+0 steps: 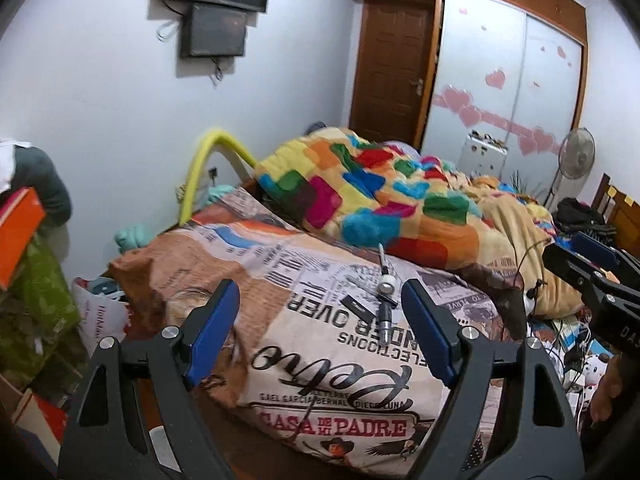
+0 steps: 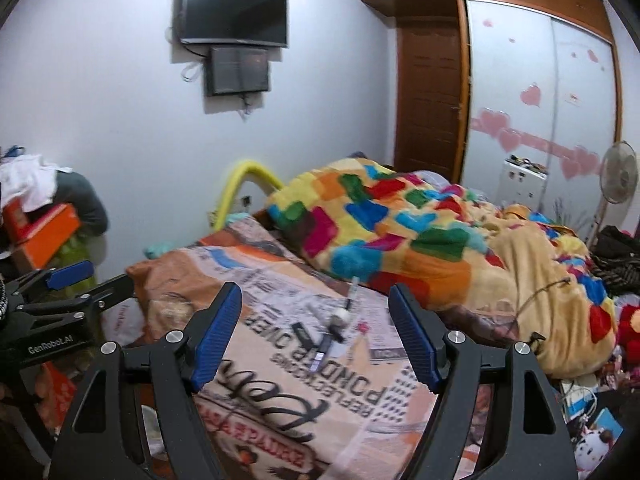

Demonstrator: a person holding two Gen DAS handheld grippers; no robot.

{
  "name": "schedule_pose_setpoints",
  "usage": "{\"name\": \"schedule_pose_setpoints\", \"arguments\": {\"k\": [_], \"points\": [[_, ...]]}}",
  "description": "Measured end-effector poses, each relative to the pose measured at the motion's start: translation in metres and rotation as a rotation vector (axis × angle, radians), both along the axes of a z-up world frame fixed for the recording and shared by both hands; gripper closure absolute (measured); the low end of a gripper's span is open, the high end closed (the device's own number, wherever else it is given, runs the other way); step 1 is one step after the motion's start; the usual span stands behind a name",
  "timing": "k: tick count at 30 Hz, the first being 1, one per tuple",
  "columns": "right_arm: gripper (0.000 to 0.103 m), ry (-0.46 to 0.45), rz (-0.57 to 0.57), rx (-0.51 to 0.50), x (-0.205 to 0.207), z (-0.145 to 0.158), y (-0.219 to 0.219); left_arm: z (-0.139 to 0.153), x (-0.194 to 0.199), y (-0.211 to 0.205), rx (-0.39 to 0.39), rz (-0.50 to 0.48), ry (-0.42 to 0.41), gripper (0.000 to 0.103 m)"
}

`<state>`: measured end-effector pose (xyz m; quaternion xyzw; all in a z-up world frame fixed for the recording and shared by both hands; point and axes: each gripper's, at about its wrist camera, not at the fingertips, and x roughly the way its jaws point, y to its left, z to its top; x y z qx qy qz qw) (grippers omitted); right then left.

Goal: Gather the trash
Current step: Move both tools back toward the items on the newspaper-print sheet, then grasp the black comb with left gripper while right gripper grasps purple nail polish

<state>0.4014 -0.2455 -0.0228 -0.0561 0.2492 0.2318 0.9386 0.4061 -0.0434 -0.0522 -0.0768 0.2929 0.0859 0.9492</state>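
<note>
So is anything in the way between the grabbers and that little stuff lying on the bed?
Nothing visible. The small items lie in the open on the printed bedcover, straight ahead of both grippers, left and right, jaws open. The colourful blanket sits behind them, not in between.

A pen-like stick (image 1: 385,304) lies on the pillow (image 1: 320,360), blanket (image 1: 380,192) behind.

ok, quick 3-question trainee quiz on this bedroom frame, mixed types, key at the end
1. True or false: the left tool is shut on the pen-like item.
2. What lies on the printed pillow between both tools' fingers? A) fan B) pen-like item and small black strip C) orange box
3. Fill in: the right tool is ____ and holds nothing.

Key: 1 false; 2 B; 3 open
</note>
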Motion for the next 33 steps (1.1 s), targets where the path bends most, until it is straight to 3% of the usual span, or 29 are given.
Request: {"name": "schedule_pose_setpoints", "arguments": {"k": [8, 24, 33], "points": [[0.03, 0.13, -0.058, -0.066, 0.062, -0.058, -0.008, -0.052, 0.062, -0.008, -0.024, -0.053, 0.092, 0.021], [0.03, 0.455, 0.031, -0.065, 0.145, -0.187, 0.043, -0.157, 0.155, 0.015, -0.081, -0.066, 0.233, 0.021], [0.056, 0.544, 0.039, -0.071, 0.173, -0.234, 0.068, -0.197, 0.184, 0.027, -0.093, -0.062, 0.279, 0.024]]}}
